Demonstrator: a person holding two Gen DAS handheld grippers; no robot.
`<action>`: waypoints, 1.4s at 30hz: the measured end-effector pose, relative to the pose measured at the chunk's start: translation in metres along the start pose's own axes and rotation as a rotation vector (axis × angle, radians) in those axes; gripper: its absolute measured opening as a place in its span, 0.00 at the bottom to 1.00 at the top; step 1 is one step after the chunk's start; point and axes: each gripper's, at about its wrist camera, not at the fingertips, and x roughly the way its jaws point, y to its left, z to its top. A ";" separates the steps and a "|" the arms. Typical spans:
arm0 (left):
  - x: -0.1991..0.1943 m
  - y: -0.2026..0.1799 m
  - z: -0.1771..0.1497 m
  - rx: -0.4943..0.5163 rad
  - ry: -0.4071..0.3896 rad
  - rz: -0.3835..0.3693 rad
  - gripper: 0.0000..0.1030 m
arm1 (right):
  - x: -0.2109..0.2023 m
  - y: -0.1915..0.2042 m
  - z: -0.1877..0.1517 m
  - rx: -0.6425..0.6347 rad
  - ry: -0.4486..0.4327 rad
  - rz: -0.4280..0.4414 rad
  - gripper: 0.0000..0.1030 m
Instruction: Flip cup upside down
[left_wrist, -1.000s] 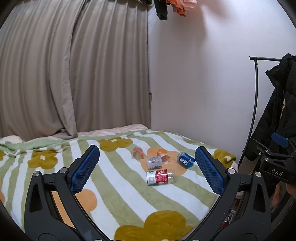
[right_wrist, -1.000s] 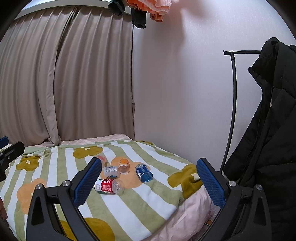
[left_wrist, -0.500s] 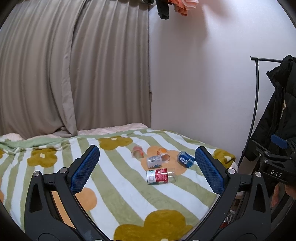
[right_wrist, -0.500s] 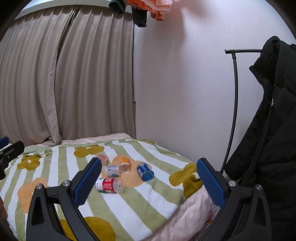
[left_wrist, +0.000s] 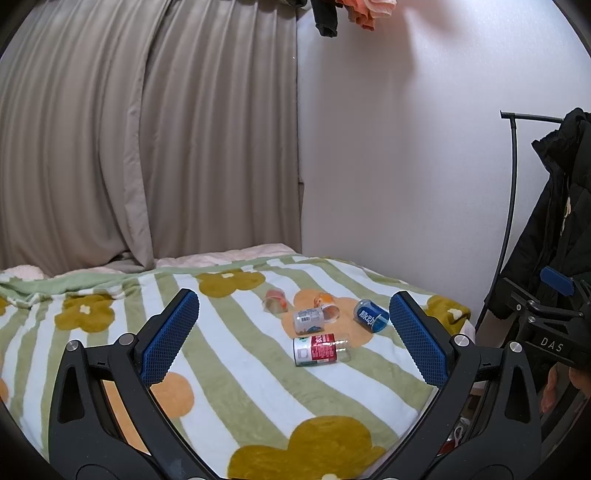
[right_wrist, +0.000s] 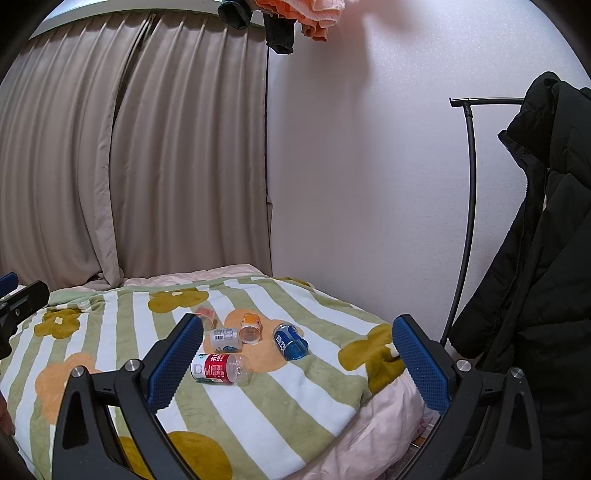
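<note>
Several small cups cut from plastic bottles lie on their sides on a striped flowered blanket (left_wrist: 229, 376). A red-labelled clear cup (left_wrist: 320, 349) is nearest, with a grey-labelled one (left_wrist: 308, 320), a blue one (left_wrist: 371, 316), an orange one (left_wrist: 326, 302) and a pink-orange one (left_wrist: 275, 300) behind it. They also show in the right wrist view: red (right_wrist: 220, 368), grey (right_wrist: 225, 339), orange (right_wrist: 251, 326), blue (right_wrist: 290, 341), pink-orange (right_wrist: 205, 314). My left gripper (left_wrist: 291, 332) is open and empty, well short of the cups. My right gripper (right_wrist: 297, 354) is open and empty, also short of them.
The bed's right edge drops to a pink sheet (right_wrist: 369, 424). A white wall (left_wrist: 388, 166) and beige curtains (left_wrist: 129, 147) stand behind the bed. A black coat (right_wrist: 535, 277) hangs on a rack (right_wrist: 467, 184) at the right.
Both views have shifted only slightly; the cups sit a little farther right in the right wrist view. Both grippers stay open and nothing on the bed has moved.
</note>
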 end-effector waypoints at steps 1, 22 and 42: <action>0.000 0.000 0.000 0.000 0.001 -0.002 1.00 | -0.001 0.001 -0.001 0.000 0.001 0.000 0.99; 0.107 -0.003 0.015 0.193 0.144 -0.172 1.00 | 0.011 -0.003 -0.009 0.001 0.044 0.034 0.99; 0.457 -0.039 -0.086 0.733 0.708 -0.519 1.00 | 0.150 -0.036 -0.054 0.082 0.239 0.048 0.99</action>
